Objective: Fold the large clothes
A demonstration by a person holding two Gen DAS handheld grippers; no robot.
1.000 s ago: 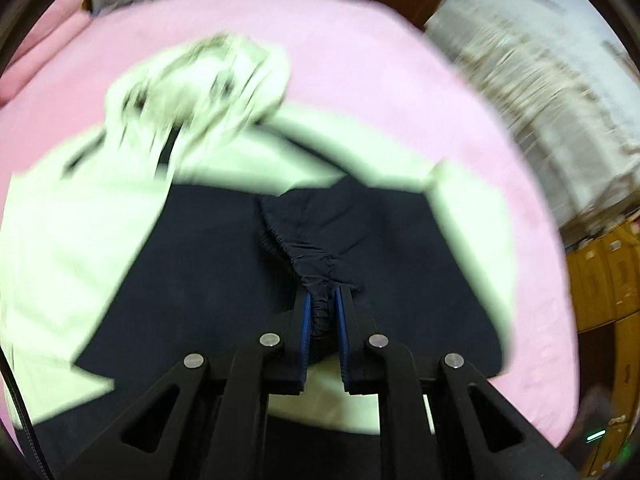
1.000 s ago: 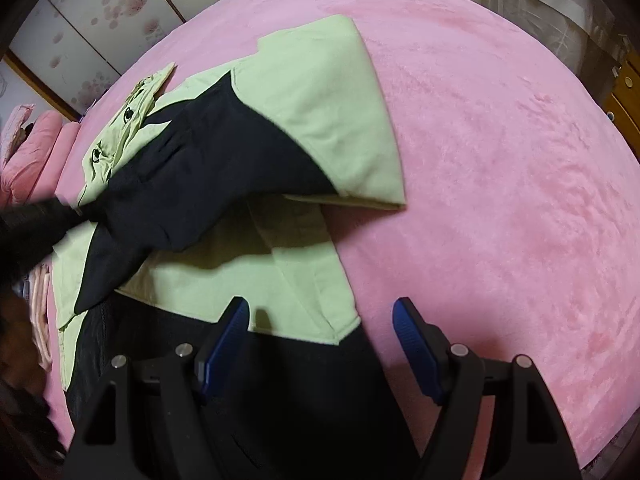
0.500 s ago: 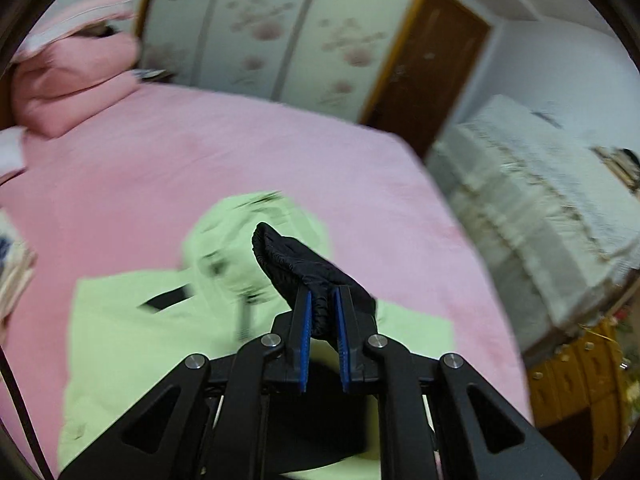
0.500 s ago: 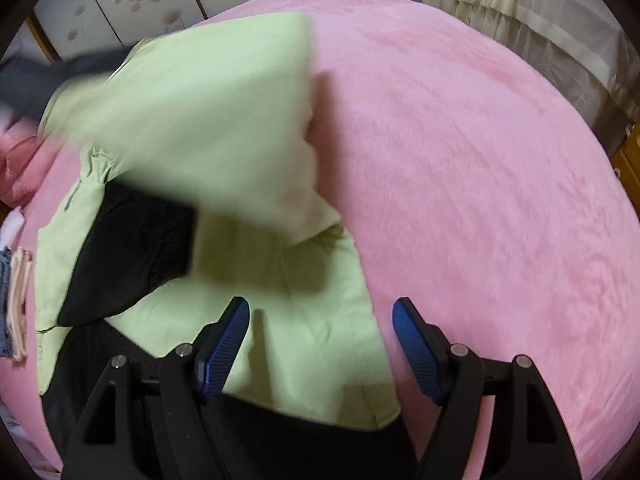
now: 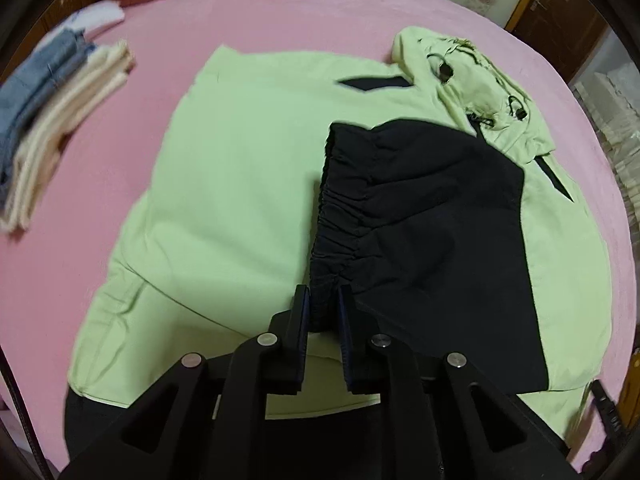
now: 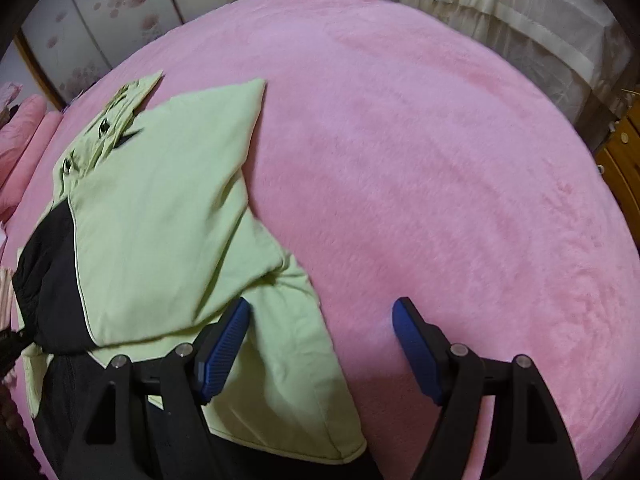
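A light green and black hooded jacket [image 5: 240, 184] lies spread on the pink bed [image 5: 280, 12]. Its hood [image 5: 472, 68] points to the far right. My left gripper [image 5: 322, 312] is shut on the gathered black sleeve cuff [image 5: 340, 216], and the sleeve lies folded across the jacket's body. In the right wrist view the same jacket [image 6: 160, 208] lies at the left with the sleeve folded over it. My right gripper [image 6: 322, 320] is open and empty, low over the jacket's lower right edge and the bedspread.
A stack of folded clothes [image 5: 52, 120] lies on the bed at the left. Pink pillows [image 6: 20, 144] lie at the head. A white-covered piece of furniture [image 6: 520, 20] and wooden drawers [image 6: 624, 152] stand beyond the bed's right side.
My left gripper lifted the black cuff up and carried the sleeve across the jacket, then lowered it onto the green body. My right gripper stayed open near the jacket's lower edge.
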